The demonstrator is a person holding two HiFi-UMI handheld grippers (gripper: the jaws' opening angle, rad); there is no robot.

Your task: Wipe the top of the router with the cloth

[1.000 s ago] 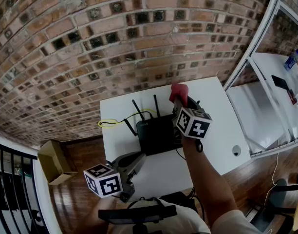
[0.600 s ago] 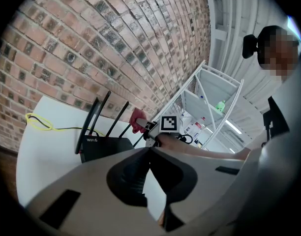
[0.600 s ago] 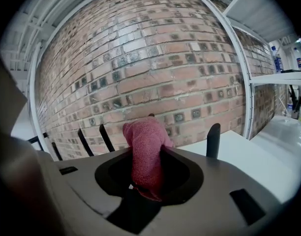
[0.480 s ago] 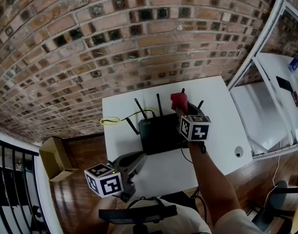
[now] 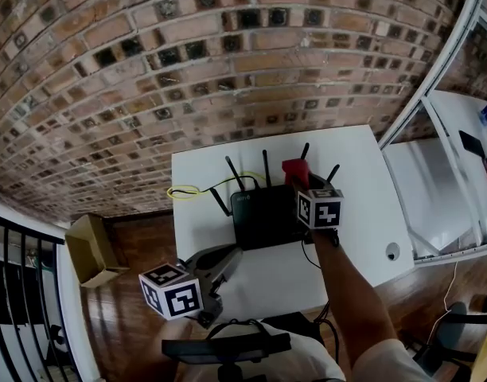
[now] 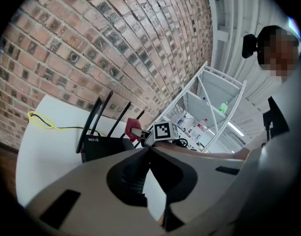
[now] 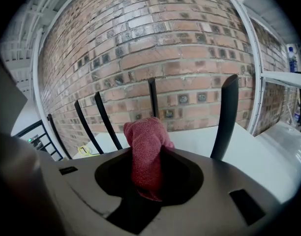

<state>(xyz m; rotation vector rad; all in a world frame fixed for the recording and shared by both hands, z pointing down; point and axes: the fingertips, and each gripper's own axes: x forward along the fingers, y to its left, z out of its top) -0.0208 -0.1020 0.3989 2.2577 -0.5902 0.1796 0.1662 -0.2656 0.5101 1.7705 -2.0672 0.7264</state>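
A black router (image 5: 262, 215) with several upright antennas sits on the white table (image 5: 355, 181). My right gripper (image 5: 298, 185) is shut on a red cloth (image 5: 295, 169) that sticks up out of its jaws, above the router's rear right corner among the antennas. Whether the cloth touches the router I cannot tell. In the right gripper view the cloth (image 7: 146, 151) fills the jaws, with antennas (image 7: 224, 116) just beyond; the router's body is hidden. My left gripper (image 5: 225, 257) hangs at the table's near left edge, shut and empty. Its view shows the router (image 6: 99, 149) and cloth (image 6: 132, 128) ahead.
A yellow cable (image 5: 188, 192) loops on the table left of the router, and a black cord (image 5: 309, 258) runs off its front. The brick wall (image 5: 227, 70) stands close behind. A cardboard box (image 5: 92, 249) lies on the wooden floor at left; another white table (image 5: 458, 157) stands at right.
My right gripper has come down with the cloth towards the router's rear right corner and has rolled a little. The left gripper has stayed where it was.
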